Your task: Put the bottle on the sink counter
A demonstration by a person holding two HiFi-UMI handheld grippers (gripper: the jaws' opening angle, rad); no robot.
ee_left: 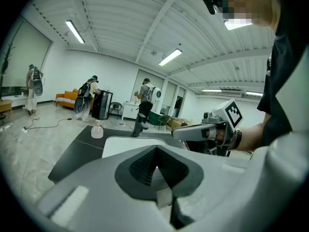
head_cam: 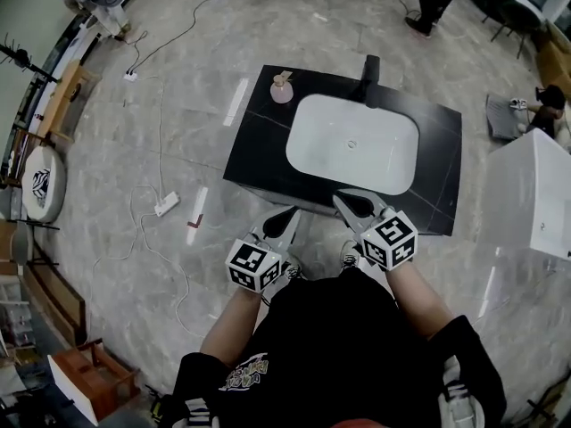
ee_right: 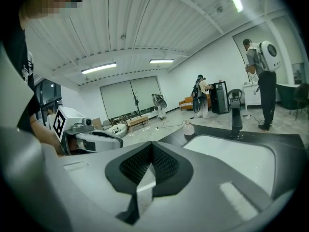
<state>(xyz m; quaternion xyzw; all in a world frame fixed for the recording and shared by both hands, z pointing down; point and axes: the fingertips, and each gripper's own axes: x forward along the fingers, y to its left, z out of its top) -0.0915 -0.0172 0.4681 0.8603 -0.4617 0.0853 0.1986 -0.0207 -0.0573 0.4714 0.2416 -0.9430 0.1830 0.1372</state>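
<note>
Both clenched on nothing, the left gripper and right gripper sit at the table's near edge. The bottle stands on the far left corner, beside the basin. The danger I see: a long reach with the jaws unopened could knock it off that edge.

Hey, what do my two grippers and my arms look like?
The left gripper and right gripper both have pale grey, tapering bodies with black ribbed pads inside the jaws. Each carries a white cube printed with black square markers. The sleeves are black.
</note>
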